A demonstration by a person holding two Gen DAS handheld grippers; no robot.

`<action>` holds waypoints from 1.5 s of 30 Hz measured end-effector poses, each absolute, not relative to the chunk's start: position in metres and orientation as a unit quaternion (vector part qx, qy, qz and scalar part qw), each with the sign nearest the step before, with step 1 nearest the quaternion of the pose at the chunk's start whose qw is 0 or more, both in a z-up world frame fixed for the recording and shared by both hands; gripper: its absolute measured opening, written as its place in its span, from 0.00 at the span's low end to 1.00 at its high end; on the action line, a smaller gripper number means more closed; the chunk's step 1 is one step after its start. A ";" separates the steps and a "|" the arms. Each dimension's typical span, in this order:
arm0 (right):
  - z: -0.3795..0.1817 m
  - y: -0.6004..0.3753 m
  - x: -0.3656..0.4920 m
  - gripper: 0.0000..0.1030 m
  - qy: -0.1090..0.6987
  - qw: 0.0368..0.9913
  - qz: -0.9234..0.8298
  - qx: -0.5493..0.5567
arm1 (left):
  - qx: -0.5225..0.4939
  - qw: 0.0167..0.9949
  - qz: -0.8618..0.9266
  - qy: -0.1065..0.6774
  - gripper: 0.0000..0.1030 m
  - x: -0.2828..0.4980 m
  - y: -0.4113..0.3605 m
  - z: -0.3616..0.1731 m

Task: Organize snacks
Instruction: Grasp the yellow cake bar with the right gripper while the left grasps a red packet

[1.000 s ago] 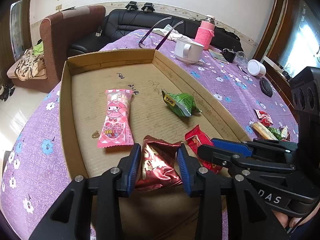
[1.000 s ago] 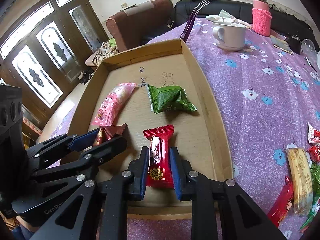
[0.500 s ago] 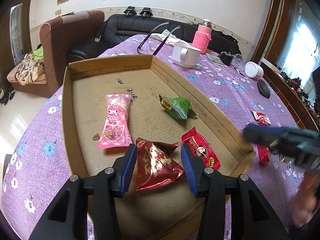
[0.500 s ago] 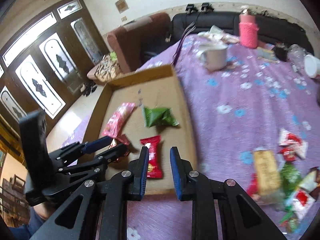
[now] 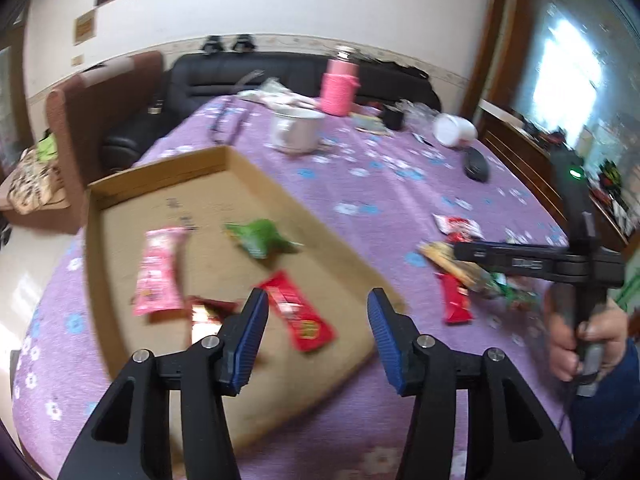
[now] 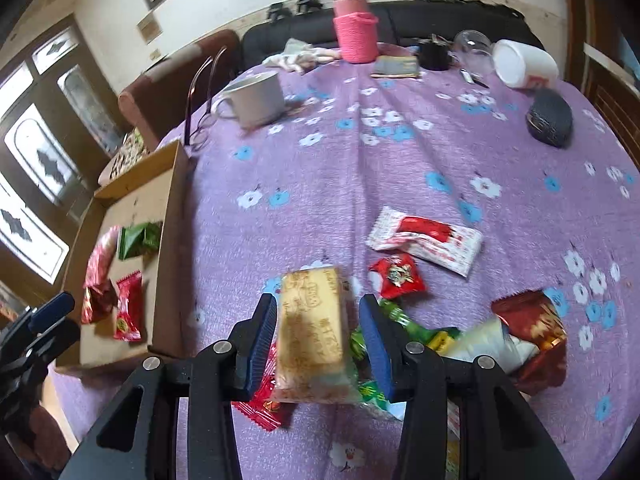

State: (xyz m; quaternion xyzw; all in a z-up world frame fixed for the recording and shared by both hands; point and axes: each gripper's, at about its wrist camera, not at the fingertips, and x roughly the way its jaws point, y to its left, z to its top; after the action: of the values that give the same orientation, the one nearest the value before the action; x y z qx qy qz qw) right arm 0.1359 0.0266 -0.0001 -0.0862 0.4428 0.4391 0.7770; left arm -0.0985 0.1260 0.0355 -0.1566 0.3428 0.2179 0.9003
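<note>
A cardboard tray (image 5: pixel 160 168) holds a pink packet (image 5: pixel 156 272), a green packet (image 5: pixel 260 238), a dark red foil packet (image 5: pixel 208 312) and a red packet (image 5: pixel 296 316). My left gripper (image 5: pixel 316 332) hovers over the tray's near right corner, its jaws opening and gripping nothing. My right gripper (image 6: pixel 316 344) is over the loose snack pile on the purple cloth. Its jaws are opening, and a tan biscuit packet (image 6: pixel 312 332) lies between them, clear of both pads. Around it lie a white-and-red packet (image 6: pixel 424 240), a small red packet (image 6: pixel 396 276) and a brown foil packet (image 6: pixel 532 320).
Farther back on the table stand a white mug (image 6: pixel 256 98) and a pink bottle (image 6: pixel 354 28), with glasses (image 6: pixel 200 92), a toppled white cup (image 6: pixel 524 64) and a dark mouse (image 6: pixel 550 118). A hand (image 5: pixel 572 344) grips the right tool. A sofa stands behind the table.
The left gripper let go of the dark red foil packet, rose and swung right. The right gripper released the red packet in the tray, crossed to the pile and spread around the tan packet.
</note>
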 end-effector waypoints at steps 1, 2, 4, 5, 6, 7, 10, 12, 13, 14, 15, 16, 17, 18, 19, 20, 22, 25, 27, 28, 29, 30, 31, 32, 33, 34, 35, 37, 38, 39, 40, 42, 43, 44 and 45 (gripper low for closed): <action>0.000 0.031 0.132 0.45 0.433 0.782 0.436 -0.103 | -0.150 0.901 0.209 0.350 0.49 -0.091 0.118 0.034; -0.001 0.034 0.130 0.45 0.427 0.786 0.431 -0.115 | -0.145 0.901 0.204 0.355 0.49 -0.086 0.114 0.033; -0.005 0.038 0.126 0.45 0.424 0.788 0.428 -0.129 | -0.136 0.902 0.189 0.364 0.49 -0.076 0.103 0.031; -0.006 0.039 0.125 0.45 0.420 0.788 0.430 -0.137 | -0.133 0.902 0.184 0.366 0.49 -0.073 0.099 0.030; -0.007 0.039 0.125 0.45 0.415 0.789 0.430 -0.143 | -0.129 0.903 0.177 0.369 0.49 -0.069 0.094 0.029; -0.008 0.039 0.124 0.45 0.411 0.789 0.431 -0.151 | -0.124 0.904 0.170 0.373 0.49 -0.065 0.090 0.029; -0.009 0.039 0.122 0.36 0.405 0.788 0.432 -0.168 | -0.116 0.904 0.155 0.381 0.49 -0.056 0.081 0.027; -0.008 0.038 0.120 0.35 0.401 0.786 0.437 -0.175 | -0.111 0.903 0.147 0.388 0.49 -0.050 0.076 0.025; -0.008 0.037 0.120 0.35 0.399 0.786 0.438 -0.177 | -0.108 0.902 0.145 0.391 0.49 -0.047 0.073 0.024; -0.006 0.034 0.120 0.35 0.398 0.785 0.441 -0.175 | -0.107 0.902 0.142 0.394 0.49 -0.045 0.071 0.023; -0.004 0.033 0.121 0.35 0.398 0.785 0.443 -0.170 | -0.106 0.901 0.137 0.398 0.49 -0.042 0.069 0.021; -0.001 0.030 0.123 0.35 0.397 0.787 0.443 -0.162 | -0.106 0.900 0.132 0.402 0.49 -0.038 0.068 0.020; 0.002 0.027 0.125 0.35 0.397 0.790 0.443 -0.152 | -0.108 0.899 0.129 0.405 0.49 -0.036 0.066 0.018; 0.004 0.024 0.127 0.35 0.396 0.791 0.443 -0.145 | -0.110 0.897 0.121 0.410 0.49 -0.031 0.064 0.016; 0.008 0.022 0.128 0.35 0.394 0.793 0.444 -0.135 | -0.110 0.896 0.115 0.415 0.49 -0.026 0.062 0.013; 0.011 0.017 0.131 0.35 0.393 0.797 0.443 -0.121 | -0.108 0.895 0.110 0.419 0.49 -0.021 0.058 0.011; 0.015 0.012 0.135 0.35 0.394 0.801 0.438 -0.103 | -0.104 0.892 0.105 0.427 0.49 -0.011 0.053 0.006; 0.017 0.006 0.141 0.35 0.396 0.806 0.432 -0.083 | -0.102 0.881 0.107 0.449 0.49 0.010 0.049 -0.006; 0.019 0.002 0.145 0.35 0.400 0.808 0.428 -0.072 | -0.102 0.876 0.111 0.459 0.47 0.019 0.049 -0.012; 0.019 0.000 0.147 0.35 0.401 0.808 0.426 -0.067 | -0.106 0.872 0.109 0.465 0.42 0.025 0.049 -0.016; 0.020 -0.002 0.149 0.35 0.402 0.809 0.424 -0.060 | -0.109 0.869 0.108 0.471 0.40 0.029 0.049 -0.019; 0.021 -0.003 0.150 0.35 0.403 0.809 0.424 -0.057 | -0.112 0.867 0.107 0.474 0.38 0.032 0.050 -0.020; 0.021 -0.004 0.151 0.35 0.404 0.809 0.423 -0.052 | -0.112 0.866 0.107 0.475 0.36 0.034 0.049 -0.021; 0.022 -0.004 0.152 0.35 0.405 0.809 0.422 -0.049 | -0.106 0.867 0.112 0.474 0.35 0.037 0.048 -0.022; 0.022 -0.005 0.153 0.35 0.406 0.809 0.422 -0.047 | -0.100 0.867 0.116 0.474 0.31 0.039 0.046 -0.023; 0.022 -0.005 0.153 0.35 0.407 0.809 0.422 -0.045 | -0.095 0.868 0.121 0.473 0.27 0.040 0.045 -0.023; 0.022 -0.006 0.153 0.35 0.408 0.808 0.422 -0.043 | -0.095 0.868 0.123 0.472 0.24 0.041 0.044 -0.023; 0.021 -0.006 0.154 0.35 0.411 0.807 0.423 -0.041 | -0.099 0.870 0.127 0.467 0.20 0.040 0.045 -0.022; 0.020 -0.006 0.154 0.35 0.412 0.806 0.423 -0.040 | -0.100 0.870 0.127 0.466 0.20 0.039 0.046 -0.022; 0.020 -0.006 0.154 0.35 0.412 0.806 0.424 -0.039 | -0.101 0.870 0.128 0.466 0.20 0.037 0.046 -0.022; 0.020 -0.006 0.154 0.35 0.413 0.805 0.424 -0.038 | -0.105 0.870 0.127 0.464 0.20 0.035 0.046 -0.021; 0.019 -0.006 0.154 0.35 0.413 0.805 0.424 -0.038 | -0.111 0.871 0.122 0.462 0.20 0.031 0.046 -0.020; 0.019 -0.007 0.154 0.35 0.413 0.805 0.423 -0.037 | -0.113 0.873 0.122 0.459 0.20 0.028 0.047 -0.018; 0.019 -0.006 0.154 0.35 0.414 0.804 0.425 -0.036 | -0.115 0.874 0.121 0.457 0.20 0.026 0.046 -0.017; 0.018 -0.005 0.154 0.35 0.415 0.803 0.426 -0.036 | -0.117 0.875 0.120 0.454 0.20 0.024 0.046 -0.015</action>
State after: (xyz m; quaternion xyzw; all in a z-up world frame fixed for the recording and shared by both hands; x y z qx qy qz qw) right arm 0.1541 -0.0055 0.0184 -0.0364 0.4150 0.4261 0.8031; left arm 0.0240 0.0464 -0.0154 -0.1173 0.4541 0.1201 0.8750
